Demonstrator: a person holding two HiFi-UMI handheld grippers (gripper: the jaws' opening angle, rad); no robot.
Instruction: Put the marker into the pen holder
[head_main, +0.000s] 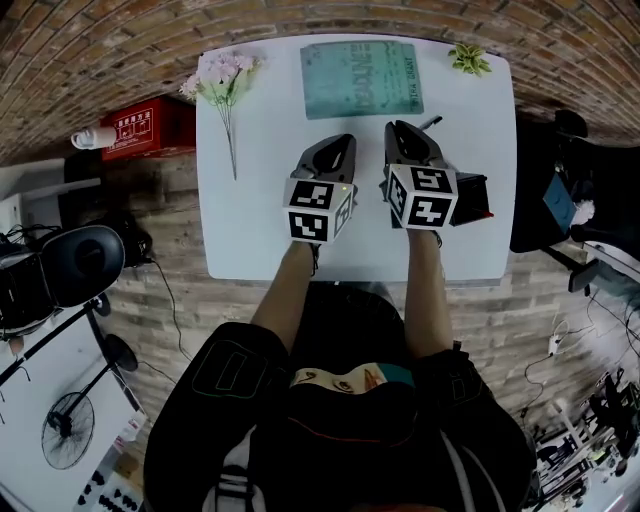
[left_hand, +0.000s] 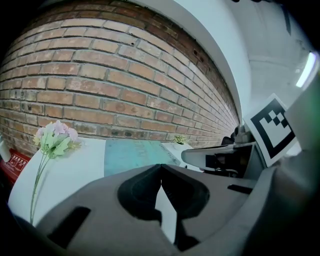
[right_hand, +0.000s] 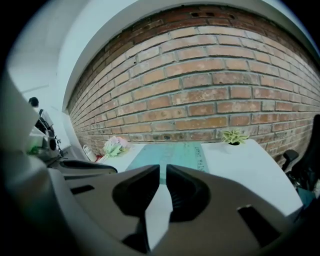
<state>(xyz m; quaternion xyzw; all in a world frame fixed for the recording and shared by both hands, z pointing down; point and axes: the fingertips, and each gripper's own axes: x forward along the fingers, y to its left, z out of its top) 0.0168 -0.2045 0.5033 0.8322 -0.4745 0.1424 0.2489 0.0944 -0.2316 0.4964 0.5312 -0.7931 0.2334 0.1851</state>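
Two grippers hover side by side low over a white table (head_main: 250, 230), each held at the end of a bare forearm (head_main: 285, 300) by a person in a dark top who stands at the near edge. The left gripper (left_hand: 160, 167) has its jaws closed, tips touching, with nothing between them. The right gripper (right_hand: 163, 167) has its jaws a narrow slit apart, and only bare tabletop shows through the gap. Each carries its cube of square markers at the near end, and both point away from the person toward the far edge. Just right of the right gripper sits a black block (head_main: 472, 190) with a red corner, partly hidden by the cube; whether it is the pen holder cannot be told. A thin dark stick (head_main: 432, 122) juts out just past the right gripper's tip, lying outside the jaws; it may be the marker, though that too cannot be told. Farther out, a sprig of pink flowers (head_main: 225, 75) lies at the far left corner with its stem pointing toward the person. A teal mat (head_main: 360, 80) lies flat at the middle of the far edge, and a small green plant (head_main: 468, 58) stands at the far right corner. Left of the table, off it, rests a red box (head_main: 150, 125). Brick (right_hand: 200, 90) fills the background.
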